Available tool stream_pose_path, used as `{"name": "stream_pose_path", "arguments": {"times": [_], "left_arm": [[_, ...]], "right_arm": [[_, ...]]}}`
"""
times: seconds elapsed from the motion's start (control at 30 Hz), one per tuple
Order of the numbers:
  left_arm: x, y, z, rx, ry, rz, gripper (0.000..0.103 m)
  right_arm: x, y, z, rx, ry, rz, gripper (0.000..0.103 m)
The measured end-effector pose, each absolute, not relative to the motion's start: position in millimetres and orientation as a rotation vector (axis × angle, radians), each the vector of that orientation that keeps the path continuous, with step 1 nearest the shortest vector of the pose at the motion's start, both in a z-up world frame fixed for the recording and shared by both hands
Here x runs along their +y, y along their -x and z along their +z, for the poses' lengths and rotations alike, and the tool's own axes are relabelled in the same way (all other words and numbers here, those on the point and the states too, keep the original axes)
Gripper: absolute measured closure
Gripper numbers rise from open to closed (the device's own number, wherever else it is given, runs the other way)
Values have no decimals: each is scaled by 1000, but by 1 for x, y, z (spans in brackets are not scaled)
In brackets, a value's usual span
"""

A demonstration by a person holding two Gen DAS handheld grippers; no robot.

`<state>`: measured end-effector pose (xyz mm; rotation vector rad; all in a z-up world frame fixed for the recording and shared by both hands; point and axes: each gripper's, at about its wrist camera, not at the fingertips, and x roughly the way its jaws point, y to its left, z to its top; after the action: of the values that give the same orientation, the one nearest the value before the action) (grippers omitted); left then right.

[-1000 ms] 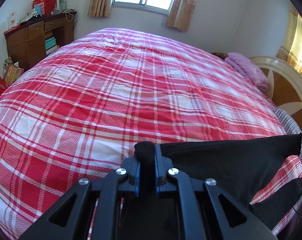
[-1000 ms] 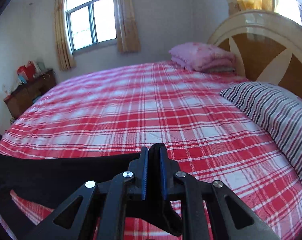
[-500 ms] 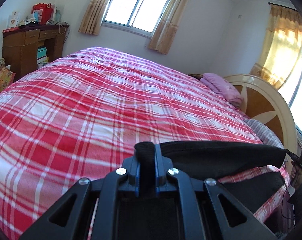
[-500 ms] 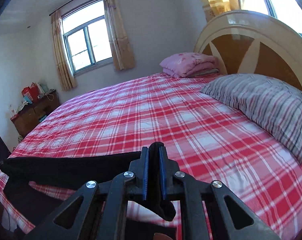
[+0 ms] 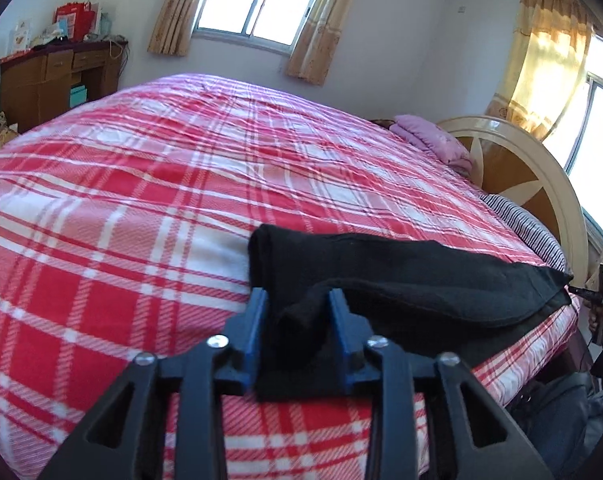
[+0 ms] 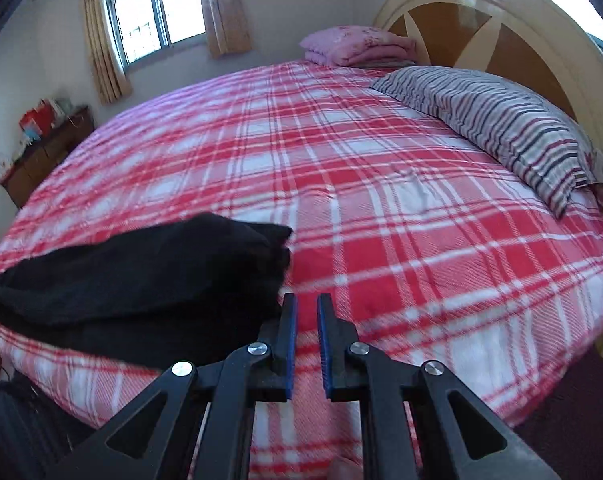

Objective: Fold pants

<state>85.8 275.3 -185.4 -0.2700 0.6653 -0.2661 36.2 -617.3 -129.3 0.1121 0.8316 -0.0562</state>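
Observation:
The black pants (image 5: pixel 401 280) lie folded lengthwise on the red plaid bed near its front edge. They also show in the right wrist view (image 6: pixel 141 272), to the left of the fingers. My left gripper (image 5: pixel 297 304) is open, its blue pads on either side of a fold of the pants that still lies loosely between them. My right gripper (image 6: pixel 306 312) is open and empty, just right of the pants' end, above the bedspread.
The plaid bedspread (image 5: pixel 141 184) covers the whole bed. A striped pillow (image 6: pixel 501 124) and a pink folded blanket (image 6: pixel 357 46) lie by the headboard (image 6: pixel 481 28). A wooden desk (image 5: pixel 57 76) stands at the far left. The other hand-held gripper (image 5: pixel 599 292) shows at the right edge.
Both grippers have opened and let go of the pants. The pants, held up and stretched between them before, now lie on the bed.

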Motion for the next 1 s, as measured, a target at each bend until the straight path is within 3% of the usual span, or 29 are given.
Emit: {"name": "stream_pose_path", "arguments": {"times": [0.07,0.23,0.27,0.3,0.37,0.4,0.7,0.87,0.93,1.0], "left_arm": [[283,-78,-181,652,237,-241,53],[317,-68,-183,653,245,-112,53],[323,-66,-185,657,263,-89,53],[328,-65,-186,661,283,-70,53],[327,-64,-184,663,298,-65,53],[321,-65,-182,664,296,-80,53],[265,-73,-180,784,258,-188,53],[256,-57,-183,816,231,-246,53],[244,-48,-185,812,135,-239,47],[234,-48,-187,810,45,-195,47]], "right_arm": [[-620,-24,-125,836,-83,-71,92],[-605,-12,-103,785,-99,-31,92],[-595,-14,-98,778,-95,-9,88],[-580,-17,-94,772,-76,28,82],[-542,-26,-90,771,-16,101,43],[-514,-31,-90,772,26,154,40],[-297,-57,-134,881,319,489,41],[-216,-48,-163,877,467,637,41],[-195,-49,-170,859,507,660,41],[-180,-54,-175,857,512,675,41]]}}
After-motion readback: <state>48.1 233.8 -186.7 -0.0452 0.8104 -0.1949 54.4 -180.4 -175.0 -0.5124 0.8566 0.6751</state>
